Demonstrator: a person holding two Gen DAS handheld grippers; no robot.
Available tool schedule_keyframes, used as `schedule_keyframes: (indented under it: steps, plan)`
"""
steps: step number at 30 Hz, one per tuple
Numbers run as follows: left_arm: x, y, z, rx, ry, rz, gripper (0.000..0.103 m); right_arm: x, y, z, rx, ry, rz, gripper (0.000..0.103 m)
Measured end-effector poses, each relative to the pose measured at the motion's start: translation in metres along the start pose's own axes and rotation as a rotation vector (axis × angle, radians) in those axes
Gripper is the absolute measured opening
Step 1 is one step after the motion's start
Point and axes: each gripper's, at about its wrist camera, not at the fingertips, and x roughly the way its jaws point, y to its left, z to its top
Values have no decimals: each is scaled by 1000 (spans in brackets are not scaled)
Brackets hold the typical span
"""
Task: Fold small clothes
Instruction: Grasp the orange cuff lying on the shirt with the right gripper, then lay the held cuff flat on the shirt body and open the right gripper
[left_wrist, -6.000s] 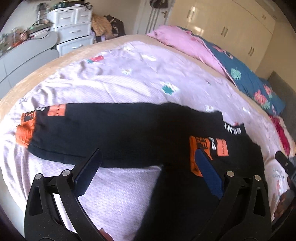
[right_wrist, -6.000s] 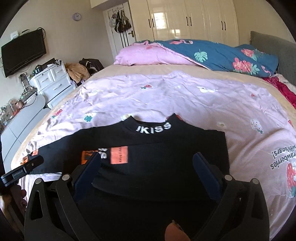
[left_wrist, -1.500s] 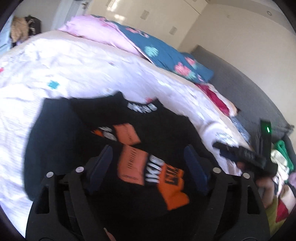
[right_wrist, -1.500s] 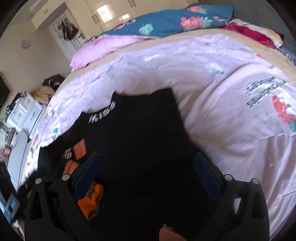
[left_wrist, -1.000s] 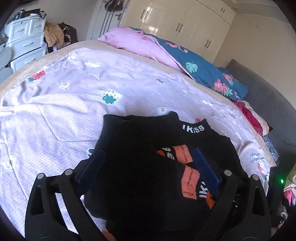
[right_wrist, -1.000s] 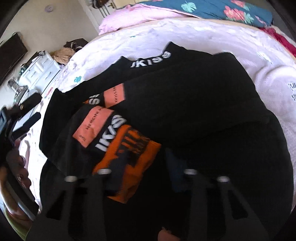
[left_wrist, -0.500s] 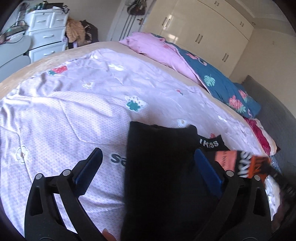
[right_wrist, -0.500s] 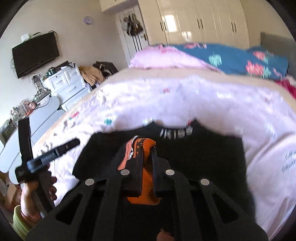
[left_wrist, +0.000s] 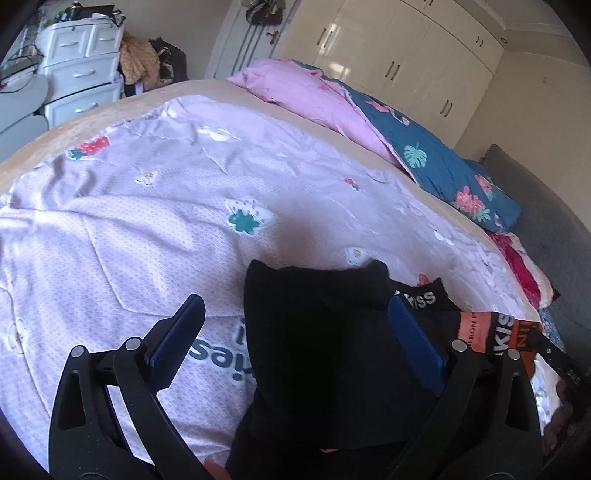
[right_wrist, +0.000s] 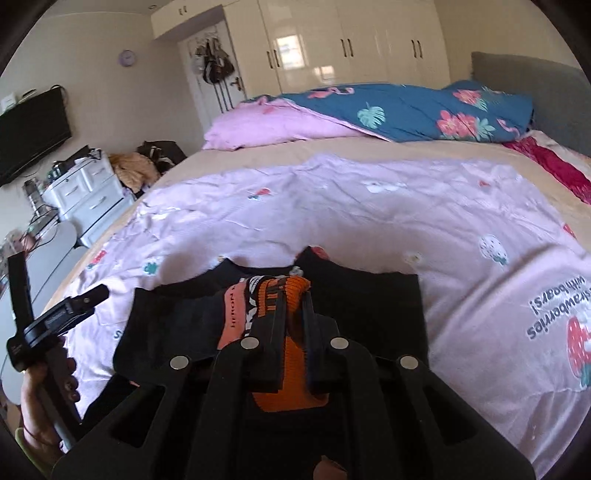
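Observation:
A black sweater (left_wrist: 317, 332) with orange sleeve patches lies on the lilac printed sheet (left_wrist: 147, 229), its left side folded in over the body. In the right wrist view my right gripper (right_wrist: 293, 295) is shut on the sleeve's orange cuff (right_wrist: 266, 291), lifted above the sweater's body (right_wrist: 373, 306). That cuff (left_wrist: 491, 328) shows at the right edge of the left wrist view. My left gripper (left_wrist: 295, 332) stands open over the sweater's left edge with nothing between its blue pads (left_wrist: 181, 343). A hand (right_wrist: 44, 398) holds the left gripper (right_wrist: 59, 275) at the bed's left side.
A pink duvet (right_wrist: 266, 125) and a blue floral one (right_wrist: 406, 110) are piled at the far side of the bed. White drawers (right_wrist: 85, 192) and a desk stand left of the bed. The grey headboard (right_wrist: 528, 88) and red cloth (right_wrist: 554, 166) are at the right.
My right gripper has closed on the orange cuff and lifted it up off the sweater. The left gripper has drifted left, staying open.

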Motion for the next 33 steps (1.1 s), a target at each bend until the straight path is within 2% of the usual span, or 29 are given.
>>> schedule_keyframes:
  steps: [7, 15, 18, 20, 22, 26, 28, 33]
  plan:
    - [2, -25, -10, 105, 43, -28, 93, 4, -16, -6, 34, 45, -32, 7]
    - [24, -42, -30, 167, 146, -62, 87, 14, -21, -12, 31, 94, -73, 7]
    - [32, -44, -36, 168, 189, -82, 81, 19, -23, -15, 35, 112, -78, 7]
    - [36, -44, -39, 165, 203, -82, 69, 21, -24, -16, 34, 118, -80, 7]
    - [37, -44, -41, 166, 210, -83, 61, 22, -24, -16, 32, 119, -90, 8]
    - [41, -46, -44, 173, 237, -90, 60, 26, -26, -18, 28, 137, -130, 9]
    - [44, -48, -47, 193, 255, -70, 59, 30, -27, -19, 23, 155, -149, 11]
    - [52, -44, -49, 184, 299, -55, 59, 29, -32, -19, 30, 129, -166, 13]
